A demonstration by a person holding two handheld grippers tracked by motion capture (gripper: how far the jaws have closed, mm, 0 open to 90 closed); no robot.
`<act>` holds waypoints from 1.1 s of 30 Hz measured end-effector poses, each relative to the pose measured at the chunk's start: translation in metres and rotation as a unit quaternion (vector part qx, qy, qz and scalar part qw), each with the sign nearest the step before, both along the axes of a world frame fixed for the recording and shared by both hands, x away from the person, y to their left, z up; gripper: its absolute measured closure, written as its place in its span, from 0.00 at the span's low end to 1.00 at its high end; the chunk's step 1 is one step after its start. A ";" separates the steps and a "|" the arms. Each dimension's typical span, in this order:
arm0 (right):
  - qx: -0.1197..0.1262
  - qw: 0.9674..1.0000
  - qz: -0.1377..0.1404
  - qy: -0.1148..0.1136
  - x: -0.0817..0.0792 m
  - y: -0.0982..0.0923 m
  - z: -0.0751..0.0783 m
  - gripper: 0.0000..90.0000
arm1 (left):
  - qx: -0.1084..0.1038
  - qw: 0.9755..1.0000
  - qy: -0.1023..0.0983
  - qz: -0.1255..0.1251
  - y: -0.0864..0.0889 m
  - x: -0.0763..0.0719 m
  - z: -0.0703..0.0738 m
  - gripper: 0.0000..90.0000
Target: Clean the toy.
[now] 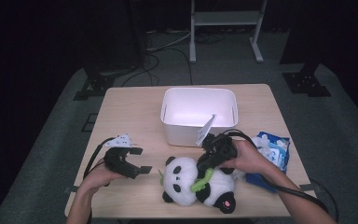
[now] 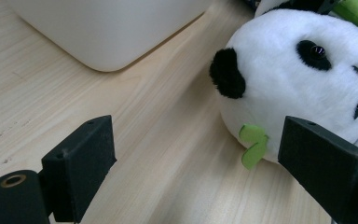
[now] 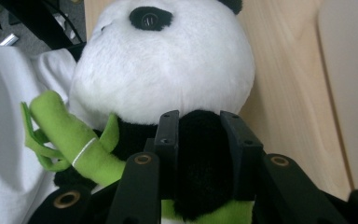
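Panda plush toy (image 1: pixel 196 183) lies at the near edge of my wooden table (image 1: pixel 130 112), head toward my left, a green bamboo stalk (image 1: pixel 202 180) across its chest. My right gripper (image 1: pixel 208 163) sits on top of it; in the right gripper view both black jaws are pressed against the black fur of the panda's arm just below the white head (image 3: pixel 168 60), the jaws narrow and holding that arm between them. My left gripper (image 1: pixel 137 161) rests to the left of the toy, apart from it, jaws standing wide with bare tabletop between them; its view shows the panda's head (image 2: pixel 303 74) just beyond the far jaw. White bin (image 1: pixel 199 115) stands behind the toy, near it. Blue packet (image 1: pixel 272 151) lies at my right, beside my right hand (image 1: pixel 249 158).
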State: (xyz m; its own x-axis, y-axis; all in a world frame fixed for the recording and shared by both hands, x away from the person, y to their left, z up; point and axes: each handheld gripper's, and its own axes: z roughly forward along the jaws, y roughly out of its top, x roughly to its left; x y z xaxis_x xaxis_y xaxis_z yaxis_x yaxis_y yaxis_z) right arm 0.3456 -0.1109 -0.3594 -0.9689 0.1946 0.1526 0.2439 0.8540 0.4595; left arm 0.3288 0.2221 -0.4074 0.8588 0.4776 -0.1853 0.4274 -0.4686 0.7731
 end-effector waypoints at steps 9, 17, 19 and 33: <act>0.001 1.000 -0.007 -0.027 -0.001 -0.001 0.009 0.78 | 0.000 1.000 -0.001 0.002 0.002 0.001 -0.001 0.11; -0.002 0.999 -0.011 -0.033 -0.001 0.000 0.018 0.79 | -0.003 1.000 -0.001 0.009 0.007 0.002 -0.001 0.11; -0.003 0.999 -0.010 -0.034 -0.001 0.001 0.021 0.79 | -0.005 1.000 0.000 0.012 0.009 0.002 -0.001 0.11; 0.000 0.999 -0.008 -0.043 -0.006 0.006 0.053 0.79 | -0.015 1.000 -0.005 0.025 0.020 0.004 0.001 0.11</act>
